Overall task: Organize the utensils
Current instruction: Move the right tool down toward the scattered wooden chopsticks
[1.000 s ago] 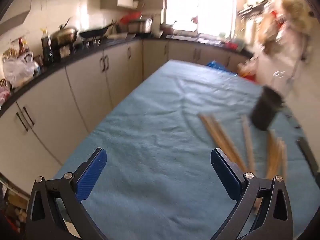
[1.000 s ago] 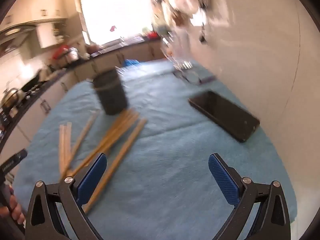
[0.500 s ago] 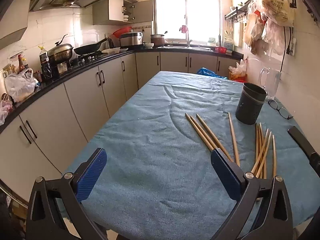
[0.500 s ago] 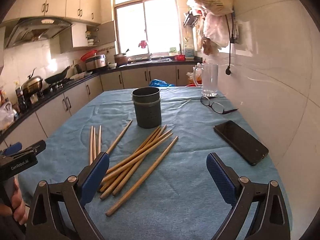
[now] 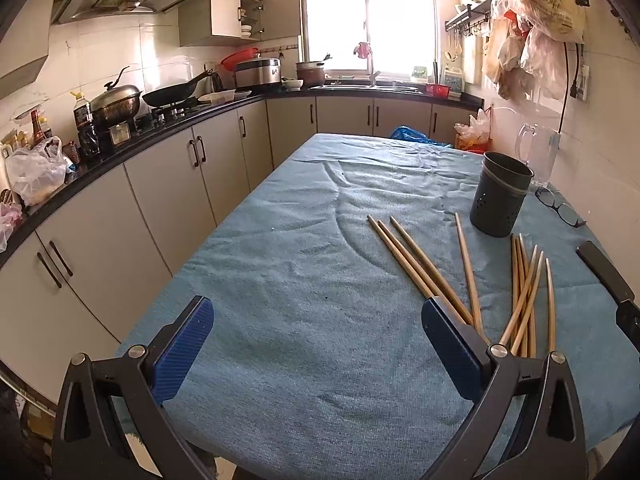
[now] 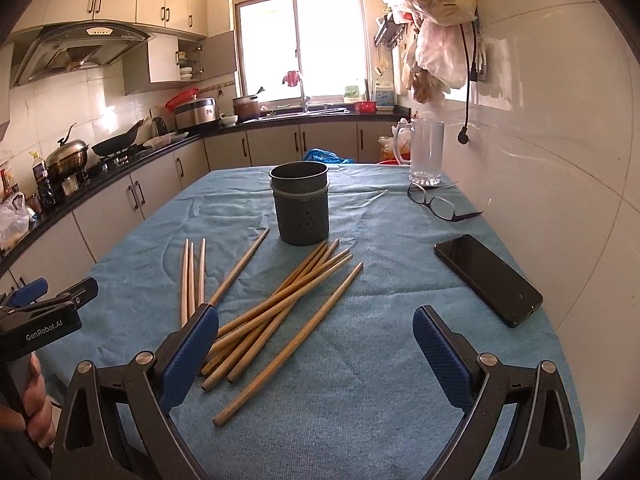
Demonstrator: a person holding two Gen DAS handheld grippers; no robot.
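Note:
Several wooden chopsticks (image 6: pixel 280 308) lie scattered on the blue tablecloth (image 6: pixel 380 380), in front of a dark grey perforated utensil holder (image 6: pixel 301 208) that stands upright and looks empty. In the left wrist view the chopsticks (image 5: pixel 524 300) lie to the right, with the holder (image 5: pixel 500 194) beyond them. My left gripper (image 5: pixel 318 332) is open and empty over the cloth, left of the chopsticks. My right gripper (image 6: pixel 316 336) is open and empty, just above the near ends of the chopsticks. The left gripper (image 6: pixel 44 300) also shows in the right wrist view, at the left edge.
A black phone (image 6: pixel 488 280) lies at the right of the table near the wall. Glasses (image 6: pixel 440 204) and a clear glass jug (image 6: pixel 426 152) stand behind it. Kitchen counters with cookware (image 5: pixel 120 100) run along the left. The table's left edge (image 5: pixel 208 256) drops off.
One second ago both views were blurred by fast motion. Both grippers have steadied and now face the table. Both stay open. The chopsticks and holder have not moved.

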